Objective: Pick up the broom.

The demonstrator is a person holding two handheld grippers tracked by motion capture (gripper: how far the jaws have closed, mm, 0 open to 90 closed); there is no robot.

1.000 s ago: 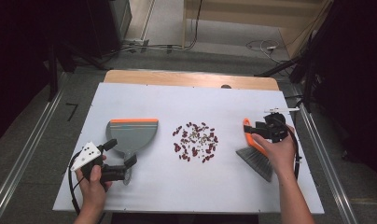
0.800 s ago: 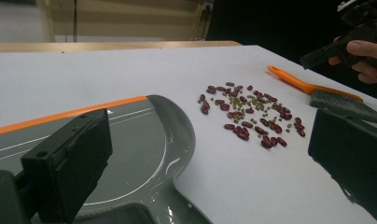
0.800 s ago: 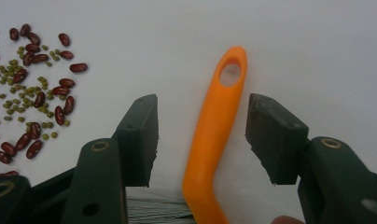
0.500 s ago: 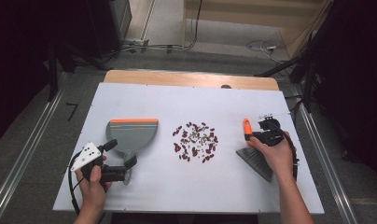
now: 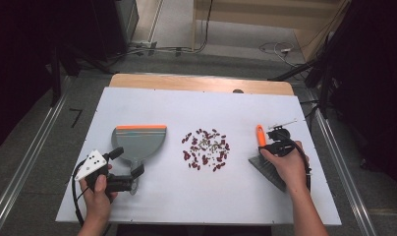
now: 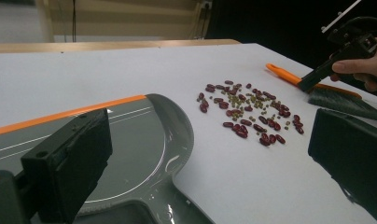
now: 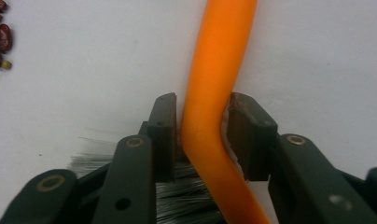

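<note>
My right gripper [image 7: 200,109] has its jaws around the hand brush [image 5: 266,156], one on each side of the bent orange handle; the left jaw touches it, the right stands a hair off. The brush lies flat on the white table [image 5: 285,108], grey bristles toward me, right of the scattered red beans [image 5: 205,149]. My left gripper [image 6: 210,154] holds its jaws wide apart over the grey dustpan [image 5: 137,140], which has an orange front edge and sits left of the beans.
</note>
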